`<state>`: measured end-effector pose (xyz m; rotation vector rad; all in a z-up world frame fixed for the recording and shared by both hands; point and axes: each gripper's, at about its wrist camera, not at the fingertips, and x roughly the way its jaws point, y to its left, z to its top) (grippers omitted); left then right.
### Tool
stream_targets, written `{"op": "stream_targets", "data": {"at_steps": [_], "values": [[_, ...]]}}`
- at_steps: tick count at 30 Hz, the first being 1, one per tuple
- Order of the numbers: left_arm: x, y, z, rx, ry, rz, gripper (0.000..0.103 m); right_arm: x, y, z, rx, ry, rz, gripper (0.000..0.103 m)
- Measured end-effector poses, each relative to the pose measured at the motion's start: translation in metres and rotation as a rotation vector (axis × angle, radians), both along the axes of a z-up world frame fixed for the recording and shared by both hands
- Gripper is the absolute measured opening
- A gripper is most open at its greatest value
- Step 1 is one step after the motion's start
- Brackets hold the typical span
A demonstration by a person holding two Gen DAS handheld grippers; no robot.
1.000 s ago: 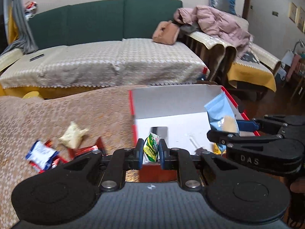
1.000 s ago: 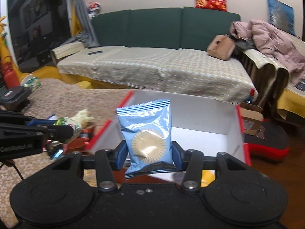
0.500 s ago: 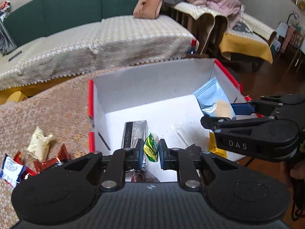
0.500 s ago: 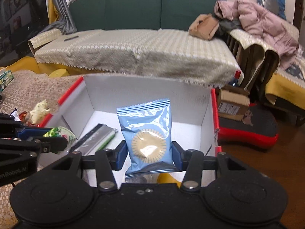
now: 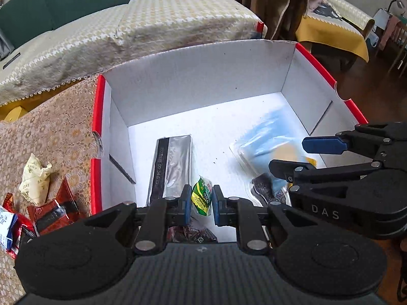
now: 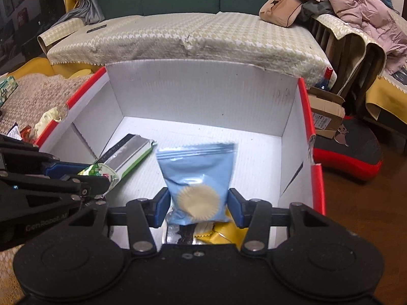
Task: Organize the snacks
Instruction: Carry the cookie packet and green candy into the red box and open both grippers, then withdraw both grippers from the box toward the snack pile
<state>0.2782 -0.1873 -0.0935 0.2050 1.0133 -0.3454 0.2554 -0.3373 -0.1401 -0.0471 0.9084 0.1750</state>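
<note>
A white box with red rims [image 5: 198, 76] [image 6: 203, 89] stands on the brown-clothed table. My left gripper [image 5: 201, 204] is shut on a small green snack packet [image 5: 202, 198] above the box's near side; both show in the right wrist view [image 6: 101, 175]. My right gripper [image 6: 198, 208] has opened, its pads apart from the blue cookie packet [image 6: 198, 175], which is blurred and falling into the box [image 5: 269, 142]. A silver bar pack [image 5: 173, 162] and dark and yellow wrappers [image 6: 221, 233] lie in the box.
Loose snacks lie on the table left of the box: a cream wrapper [image 5: 35, 175] and red packets [image 5: 53, 211]. A green sofa with a patterned cover [image 6: 190, 33] stands behind. A cardboard box [image 6: 328, 114] sits on the floor at right.
Both grippers moved forward over the box and tilted down. My right gripper opened and let go of the blue cookie packet, which is dropping. The left still holds the green packet.
</note>
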Motion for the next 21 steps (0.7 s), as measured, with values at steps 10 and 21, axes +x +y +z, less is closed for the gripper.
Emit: {"op": "stream_targets", "data": {"at_steps": [10,21], "values": [[-0.013,0.01,0.017,-0.046,-0.027,0.015,0.025,-0.013,-0.006,0.013,0.037,-0.027,-0.005,0.049],[-0.048,0.034,0.059,-0.099,-0.104,0.041,0.045,-0.051,0.006,0.055,0.078,-0.104,0.016,0.057]]}}
